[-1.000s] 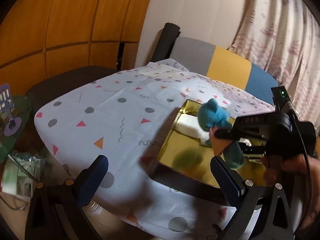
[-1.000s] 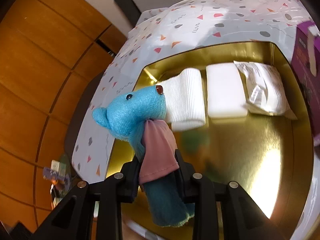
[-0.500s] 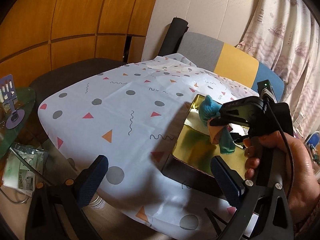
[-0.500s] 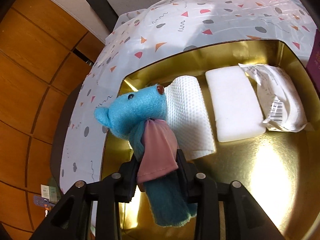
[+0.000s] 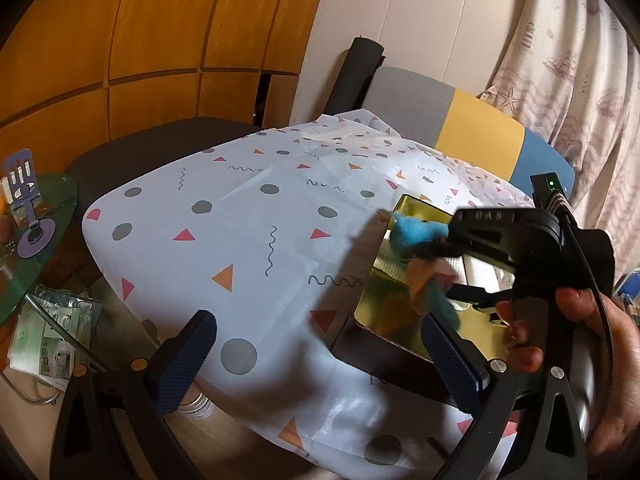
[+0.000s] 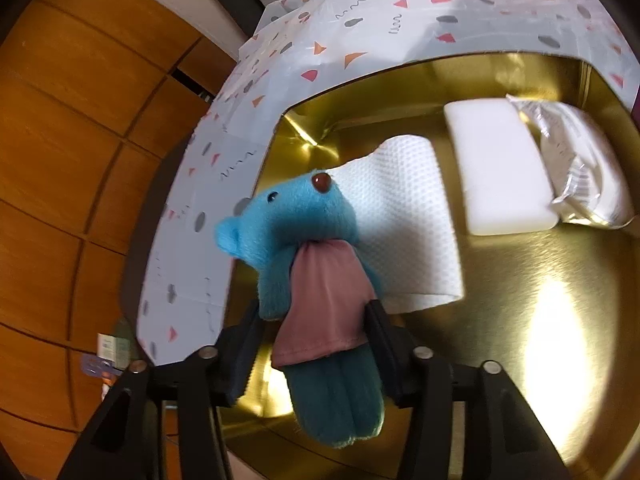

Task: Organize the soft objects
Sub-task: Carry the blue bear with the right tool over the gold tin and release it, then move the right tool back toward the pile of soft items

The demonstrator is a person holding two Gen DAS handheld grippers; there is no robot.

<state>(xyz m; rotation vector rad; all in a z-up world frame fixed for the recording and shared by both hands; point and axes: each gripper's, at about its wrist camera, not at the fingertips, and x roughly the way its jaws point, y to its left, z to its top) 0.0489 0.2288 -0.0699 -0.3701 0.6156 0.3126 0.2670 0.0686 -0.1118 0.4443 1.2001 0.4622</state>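
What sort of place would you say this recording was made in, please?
Most likely a room in a home. Wood-panelled wall, patterned curtain and a colour-block cushioned seat point that way, and a tablecloth with triangles and dots covers the work surface holding a gold tray.

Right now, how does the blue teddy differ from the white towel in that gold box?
The blue teddy is fuzzy and bright blue with a pink cloth; the white towel is plain white and waffle-textured. The teddy hangs between the right gripper, whose jaws have just been opening; the towel lies flat on the gold box floor. Both are soft.
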